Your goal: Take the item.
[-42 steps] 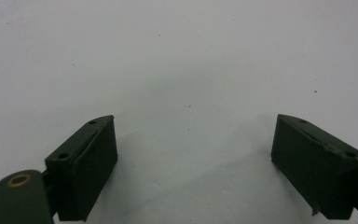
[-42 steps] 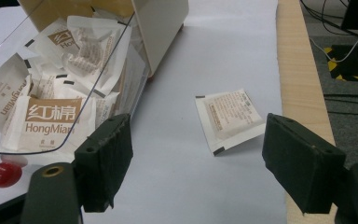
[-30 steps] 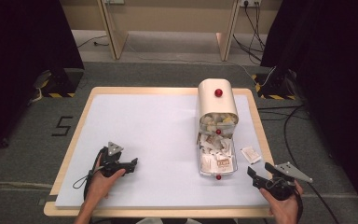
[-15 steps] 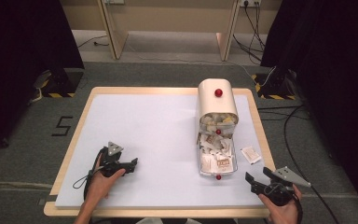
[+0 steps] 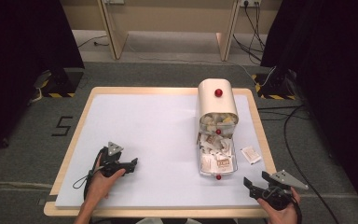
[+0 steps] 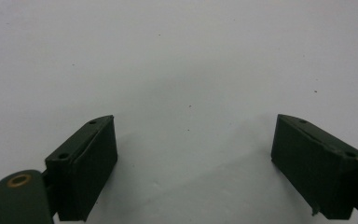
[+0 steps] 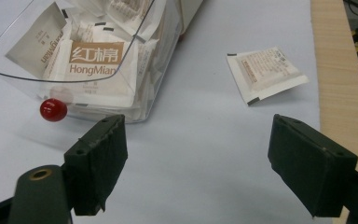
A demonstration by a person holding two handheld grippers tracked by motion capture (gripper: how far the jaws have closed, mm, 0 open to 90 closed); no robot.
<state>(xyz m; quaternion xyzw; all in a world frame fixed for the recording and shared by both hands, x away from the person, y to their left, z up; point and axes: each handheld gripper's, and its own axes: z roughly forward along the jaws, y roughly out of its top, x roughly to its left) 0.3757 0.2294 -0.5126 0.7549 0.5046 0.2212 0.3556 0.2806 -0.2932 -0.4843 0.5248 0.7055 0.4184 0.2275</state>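
Observation:
A cream box [image 5: 216,99] with a red knob lies on its side on the white table top [image 5: 154,135]. Its clear lid [image 5: 216,162] [image 7: 81,51] is folded down toward me and holds several white and tan sachets. One loose sachet [image 5: 251,154] [image 7: 265,72] lies on the table right of the lid. My right gripper [image 5: 256,183] [image 7: 196,168] hovers open at the front right corner, jaws wide, aimed between the lid and the loose sachet. Open too, my left gripper [image 5: 129,164] [image 6: 193,163] rests at the front left over bare table.
A red knob [image 7: 53,109] sticks out from the clear lid's front edge, just ahead of my right gripper's left jaw. The wooden table rim [image 7: 340,74] runs close on the right. Cables and dark curtains surround the table on the floor.
My right gripper has drifted slightly toward me and to the left along the front edge. The left gripper has stayed still.

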